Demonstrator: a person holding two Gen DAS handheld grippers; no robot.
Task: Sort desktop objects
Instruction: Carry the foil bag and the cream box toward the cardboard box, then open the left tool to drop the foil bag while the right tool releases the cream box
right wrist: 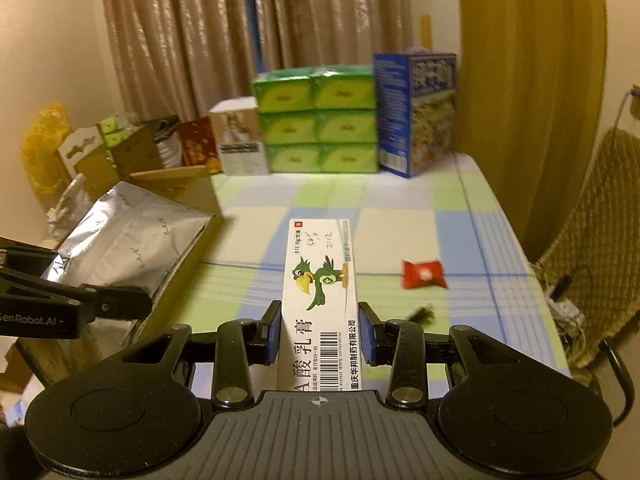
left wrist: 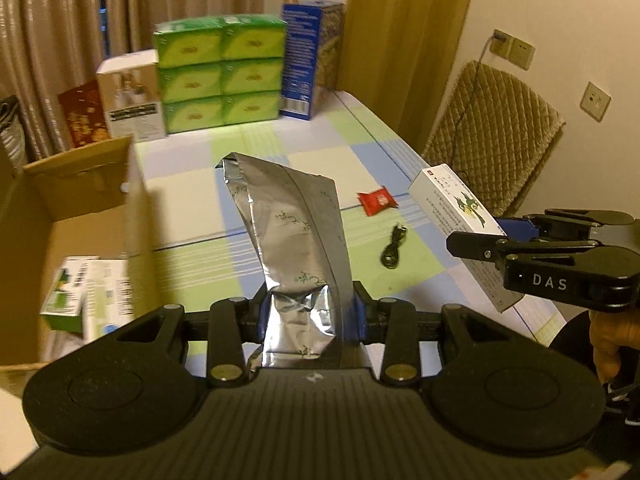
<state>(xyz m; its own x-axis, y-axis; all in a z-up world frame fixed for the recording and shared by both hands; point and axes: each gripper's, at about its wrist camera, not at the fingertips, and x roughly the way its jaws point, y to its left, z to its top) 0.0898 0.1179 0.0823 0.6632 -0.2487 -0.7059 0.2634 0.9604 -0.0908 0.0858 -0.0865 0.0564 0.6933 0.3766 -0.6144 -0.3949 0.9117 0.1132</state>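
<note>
Left gripper (left wrist: pixel 312 316) was clamped on foil bag (left wrist: pixel 296 240), held above table (left wrist: pixel 280 152) beside carton (left wrist: pixel 80 208). Right gripper (right wrist: pixel 320 336) pinched ointment box (right wrist: pixel 320 300) over table.

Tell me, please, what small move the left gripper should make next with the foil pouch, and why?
Probably swing the left gripper leftward over the open cardboard box and release there: it is shut on the silver foil pouch, held above the table, and the box beside it already holds small cartons.
</note>
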